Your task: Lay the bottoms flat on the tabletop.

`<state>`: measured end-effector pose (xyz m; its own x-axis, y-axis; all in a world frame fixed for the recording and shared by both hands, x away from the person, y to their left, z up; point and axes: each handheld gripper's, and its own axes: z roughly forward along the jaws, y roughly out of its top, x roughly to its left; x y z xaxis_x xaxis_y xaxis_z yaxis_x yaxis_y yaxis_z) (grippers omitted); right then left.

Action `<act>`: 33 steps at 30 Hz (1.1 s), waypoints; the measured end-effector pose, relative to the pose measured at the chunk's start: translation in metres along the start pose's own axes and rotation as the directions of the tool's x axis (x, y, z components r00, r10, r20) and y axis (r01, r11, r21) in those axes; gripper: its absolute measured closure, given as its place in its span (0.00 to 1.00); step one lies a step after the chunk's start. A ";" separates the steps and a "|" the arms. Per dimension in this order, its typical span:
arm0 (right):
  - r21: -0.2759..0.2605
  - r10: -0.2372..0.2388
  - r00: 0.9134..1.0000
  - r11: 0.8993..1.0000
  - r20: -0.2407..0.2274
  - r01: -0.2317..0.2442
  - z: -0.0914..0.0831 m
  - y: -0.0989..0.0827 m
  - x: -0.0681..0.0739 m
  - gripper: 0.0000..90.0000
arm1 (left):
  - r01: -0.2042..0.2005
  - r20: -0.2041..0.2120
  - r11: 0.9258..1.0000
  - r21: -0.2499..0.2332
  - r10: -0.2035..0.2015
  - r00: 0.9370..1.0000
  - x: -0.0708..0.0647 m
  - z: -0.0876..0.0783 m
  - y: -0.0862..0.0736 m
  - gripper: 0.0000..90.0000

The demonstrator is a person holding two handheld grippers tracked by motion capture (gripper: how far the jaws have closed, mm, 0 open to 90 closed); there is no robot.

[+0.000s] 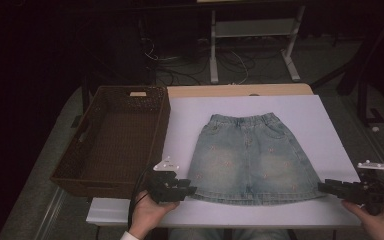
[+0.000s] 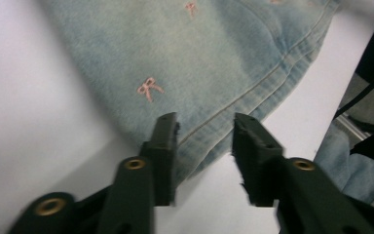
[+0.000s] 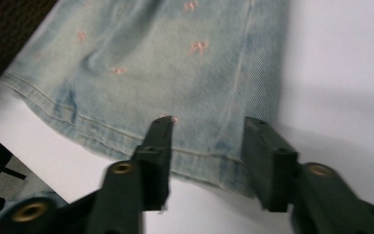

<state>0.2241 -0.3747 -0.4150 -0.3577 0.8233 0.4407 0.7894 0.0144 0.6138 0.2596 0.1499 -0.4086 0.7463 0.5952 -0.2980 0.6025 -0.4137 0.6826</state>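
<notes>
On the white-covered worktop (image 1: 325, 125) a small light-blue denim skirt with tiny pink bow motifs (image 1: 247, 157) lies flat and spread out, waistband away from the person, hem toward the near edge. To its left, just beside it, stands a dark brown woven wicker basket (image 1: 87, 175) — nothing visible inside.

Left tongs (image 1: 189, 190): at the skirt's near left hem corner, lying low and pointing inward. In the left gripper view the two black jaws stand apart with the stitched hem corner (image 2: 224, 126) between and just past them; pads not pressing on cloth.

Right tongs (image 1: 324, 187): at the near right hem corner, mirror of the left. In the right gripper view the jaws are likewise apart, straddling the hem and side seam (image 3: 233, 146); no clamp on the fabric as far as I can tell.

Progress, as a judgement — the skirt is laid out smooth and unfolded, no crease or fold made yet. Both tongs are placed at the two hem corners, which looks like the start of a fold or a lift. Still to do: close on the corners, fold the skirt, and probably move it into the basket.
</notes>
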 end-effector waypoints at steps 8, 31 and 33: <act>-0.036 -0.075 0.997 0.997 -0.028 0.074 0.003 0.021 0.015 0.25 | -0.022 0.061 0.997 -0.074 0.027 0.998 -0.013 -0.001 0.014 0.40; -0.135 -0.272 0.957 0.957 -0.099 0.258 0.032 0.121 0.059 0.00 | 0.074 -0.014 0.989 -0.125 -0.076 0.997 -0.014 0.003 0.036 0.00; -0.137 -0.287 0.952 0.953 -0.107 0.272 0.038 0.127 0.063 0.00 | 0.090 -0.027 0.986 -0.140 -0.095 0.995 -0.014 0.005 0.033 0.00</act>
<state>0.3209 -0.2998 -0.3344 -0.6202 0.7190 0.3137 0.5867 0.1598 0.7939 0.2706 0.1251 -0.3852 0.6776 0.6504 -0.3432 0.6218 -0.2575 0.7397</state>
